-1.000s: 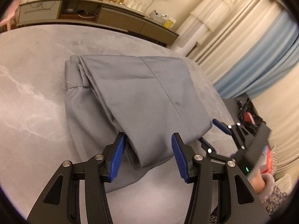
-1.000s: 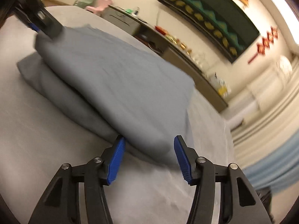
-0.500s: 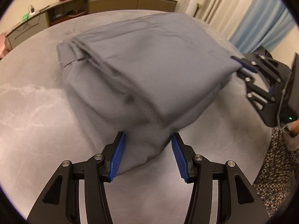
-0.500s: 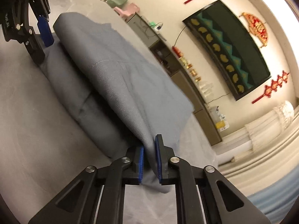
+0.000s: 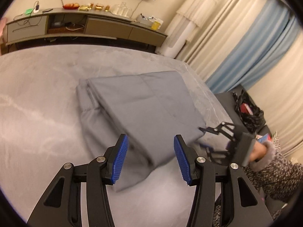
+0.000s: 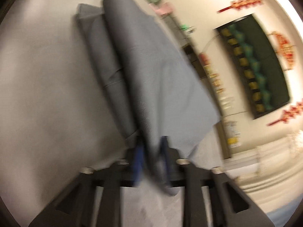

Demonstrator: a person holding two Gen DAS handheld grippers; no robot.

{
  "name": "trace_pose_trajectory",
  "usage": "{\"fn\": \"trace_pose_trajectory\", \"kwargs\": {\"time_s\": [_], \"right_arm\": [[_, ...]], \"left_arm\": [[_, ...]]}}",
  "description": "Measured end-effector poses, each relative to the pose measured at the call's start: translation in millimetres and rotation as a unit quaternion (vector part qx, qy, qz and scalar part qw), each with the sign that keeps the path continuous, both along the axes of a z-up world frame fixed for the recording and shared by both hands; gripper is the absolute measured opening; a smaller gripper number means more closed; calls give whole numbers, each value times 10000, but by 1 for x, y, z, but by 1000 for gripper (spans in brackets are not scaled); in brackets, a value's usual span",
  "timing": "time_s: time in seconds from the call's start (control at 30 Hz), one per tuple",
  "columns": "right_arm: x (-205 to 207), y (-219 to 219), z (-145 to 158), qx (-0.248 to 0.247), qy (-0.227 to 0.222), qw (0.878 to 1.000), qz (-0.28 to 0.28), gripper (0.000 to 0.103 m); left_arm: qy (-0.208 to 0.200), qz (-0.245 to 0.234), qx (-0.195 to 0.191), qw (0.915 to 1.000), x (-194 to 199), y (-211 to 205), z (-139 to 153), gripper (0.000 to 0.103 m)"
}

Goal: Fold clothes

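Garment: grey folded garment lies on the grey counter, stacked in layers, its upper layer set askew over a wider one beneath.

Landmark: long sideboard against the far wall; the garment sits well in front of it, toward the curtain side.

Left tongs: spread wide with nothing between the blue pads. They hover above the garment corner farthest from the sideboard. Half a second ago they sat lower and closer to the cloth; now they have pulled back and up.

Right tongs: closed to a narrow gap on the edge of the garment's top layer, cloth passing between the pads. This view is heavily blurred, which suggests fast motion. From the left view, the right tongs sit at the garment corner nearer the curtains, with a sleeved hand behind them.

Change: a second ago both tongs stood wide; since then the right pair has pinched the top layer and the cloth there now rises in a ridge.

Meaning for the task: this looks like a late fold or a tidy-up drag, led by the right side alone, the garment already compact.

Risk: pulled from one corner only, the stacked layers may slide further out of line.
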State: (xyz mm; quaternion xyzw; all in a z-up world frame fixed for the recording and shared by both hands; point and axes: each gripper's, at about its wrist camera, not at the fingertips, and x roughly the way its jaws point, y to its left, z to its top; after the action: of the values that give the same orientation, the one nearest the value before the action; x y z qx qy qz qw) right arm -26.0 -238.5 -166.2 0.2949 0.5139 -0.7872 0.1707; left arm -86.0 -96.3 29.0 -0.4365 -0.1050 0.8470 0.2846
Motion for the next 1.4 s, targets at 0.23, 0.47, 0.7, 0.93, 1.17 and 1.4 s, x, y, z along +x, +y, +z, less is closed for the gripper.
{"fn": "trace_pose_trajectory", "kwargs": {"time_s": [0.23,0.47,0.7,0.93,1.17,1.4], "right_arm": [[-50,47,124,-3045,-996,9460,-491,42],[-214,70,91,-3110,-1262,9173,-2144,46],[-285,82,22,-2711,-2078,8952,-2862,45],[-237,106,71,-3113,-1443,8940,-2883,46],[-140,142,12,-3541,-1904,8729,-2763,46],[-116,143,51,-4036,-1255,8685,-2590,49]], "left_arm": [[-48,-546,-973,9937,-21,66,-43,53],[-301,-520,-812,9949,-29,60,-60,53],[-296,-629,-1082,9917,-30,69,-72,53],[-123,-589,-1239,9905,-21,71,-75,53],[37,-518,-1273,9905,-18,73,-82,54],[184,-136,-959,9951,11,45,-55,54]]}}
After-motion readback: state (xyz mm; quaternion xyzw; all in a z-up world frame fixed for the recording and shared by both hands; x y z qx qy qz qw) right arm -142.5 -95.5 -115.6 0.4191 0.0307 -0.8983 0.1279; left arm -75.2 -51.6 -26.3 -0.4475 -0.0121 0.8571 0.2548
